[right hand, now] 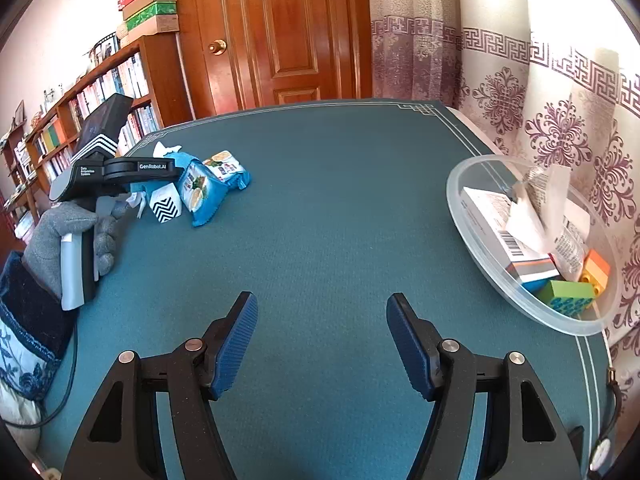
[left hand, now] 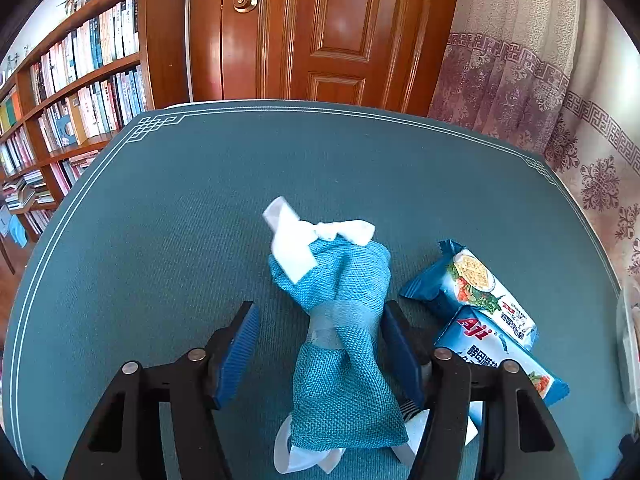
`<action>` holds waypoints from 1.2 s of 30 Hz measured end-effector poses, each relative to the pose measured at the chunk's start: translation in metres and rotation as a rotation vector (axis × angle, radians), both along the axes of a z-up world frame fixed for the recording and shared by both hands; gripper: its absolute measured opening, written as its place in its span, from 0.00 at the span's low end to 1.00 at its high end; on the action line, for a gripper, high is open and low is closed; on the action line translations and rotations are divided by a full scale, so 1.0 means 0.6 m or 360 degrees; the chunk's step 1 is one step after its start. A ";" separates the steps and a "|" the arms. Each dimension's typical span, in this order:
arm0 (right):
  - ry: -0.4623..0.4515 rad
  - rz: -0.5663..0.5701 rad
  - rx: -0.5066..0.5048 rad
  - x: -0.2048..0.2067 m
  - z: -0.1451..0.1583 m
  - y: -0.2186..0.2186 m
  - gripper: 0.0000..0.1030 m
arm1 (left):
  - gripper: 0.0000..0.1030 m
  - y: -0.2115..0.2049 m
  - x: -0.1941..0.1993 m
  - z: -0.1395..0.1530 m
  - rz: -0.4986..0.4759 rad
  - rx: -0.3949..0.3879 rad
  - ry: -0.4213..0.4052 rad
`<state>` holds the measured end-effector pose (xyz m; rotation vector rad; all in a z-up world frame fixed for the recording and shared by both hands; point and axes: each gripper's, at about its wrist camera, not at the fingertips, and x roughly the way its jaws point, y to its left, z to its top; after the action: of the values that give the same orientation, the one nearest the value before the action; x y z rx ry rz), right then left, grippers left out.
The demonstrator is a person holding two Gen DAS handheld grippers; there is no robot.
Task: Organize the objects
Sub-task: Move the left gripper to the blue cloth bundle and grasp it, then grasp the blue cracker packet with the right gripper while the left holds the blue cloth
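Teal tablecloth (left hand: 160, 208) carries a blue woven pouch (left hand: 344, 344) lying between the left gripper (left hand: 320, 344) fingers, jaws spread, not yet pinching. Centre on its taped waist before closing, clear of the 2 cracker packets (left hand: 476, 280) just right. Right gripper (right hand: 322, 340) hangs released; the clear bowl (right hand: 472, 216) sits far right.
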<state>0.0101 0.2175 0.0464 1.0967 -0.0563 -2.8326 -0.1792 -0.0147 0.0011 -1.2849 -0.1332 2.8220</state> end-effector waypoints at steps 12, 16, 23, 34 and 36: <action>0.0110 0.0203 0.0130 -0.070 0.018 -0.097 0.66 | 0.39 -0.019 0.014 0.018 0.0007 0.0083 0.0064; 0.0129 0.0265 0.0230 -0.099 0.015 -0.127 0.66 | 0.39 -0.036 0.016 0.029 0.0052 0.0124 0.0094; 0.0187 0.0344 0.0452 -0.146 0.004 -0.174 0.66 | 0.39 -0.053 0.017 0.032 0.0097 0.0179 0.0095; 0.0140 0.0535 0.0649 -0.192 -0.027 -0.239 0.69 | 0.39 -0.061 0.018 0.032 0.0092 0.0230 0.0096; 0.0117 0.0559 0.0664 -0.198 -0.032 -0.243 0.69 | 0.39 -0.061 0.019 0.032 0.0088 0.0232 0.0098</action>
<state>-0.1086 0.0714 0.0274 0.9459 0.6899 -2.6154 -0.1681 -0.0514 0.0205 -1.1807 -0.3703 2.8329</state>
